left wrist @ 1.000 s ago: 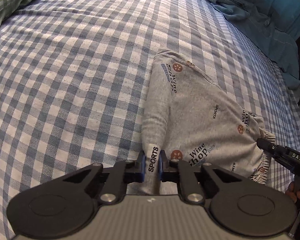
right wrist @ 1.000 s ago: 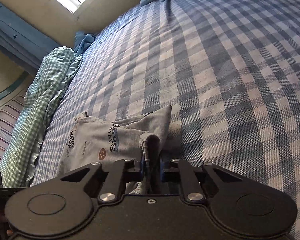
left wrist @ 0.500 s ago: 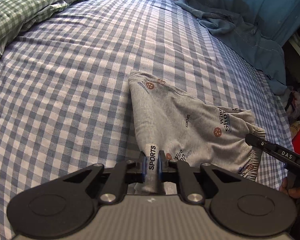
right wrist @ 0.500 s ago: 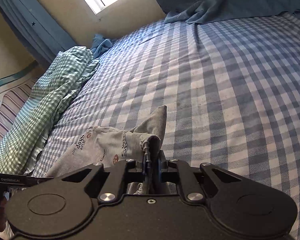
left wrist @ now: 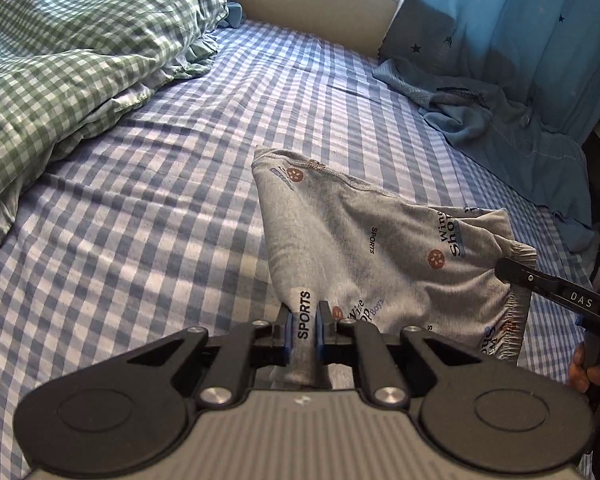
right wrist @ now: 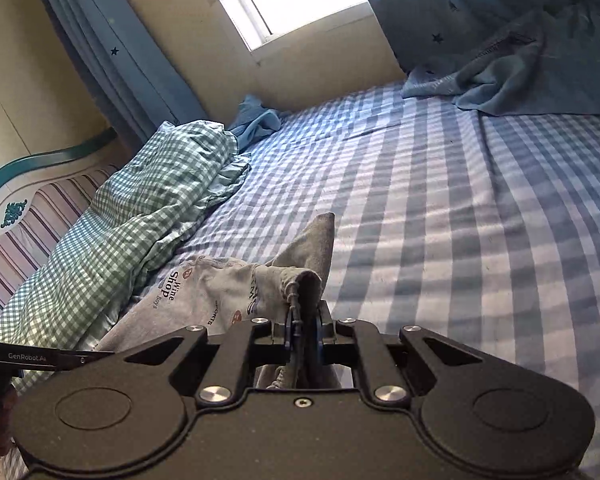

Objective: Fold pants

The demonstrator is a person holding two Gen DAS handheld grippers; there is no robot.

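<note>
1. Your left gripper [left wrist: 303, 330] is clamped on a fold of the soft grey printed knit pants [left wrist: 364, 240]; your right gripper [right wrist: 304, 330] is pinched on their elasticated waistband edge.
2. The pants hang partly lifted between both grippers, their far end trailing on the blue-and-white checked bed sheet [left wrist: 140, 200].
3. Judge them light, limp and prone to sagging: keep hold at seams or waistband, where fabric bunches thickest.
4. No containers are in view.

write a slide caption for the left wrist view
Left gripper and right gripper clamp printed grey cotton pants above blue checked bedsheet.
</note>
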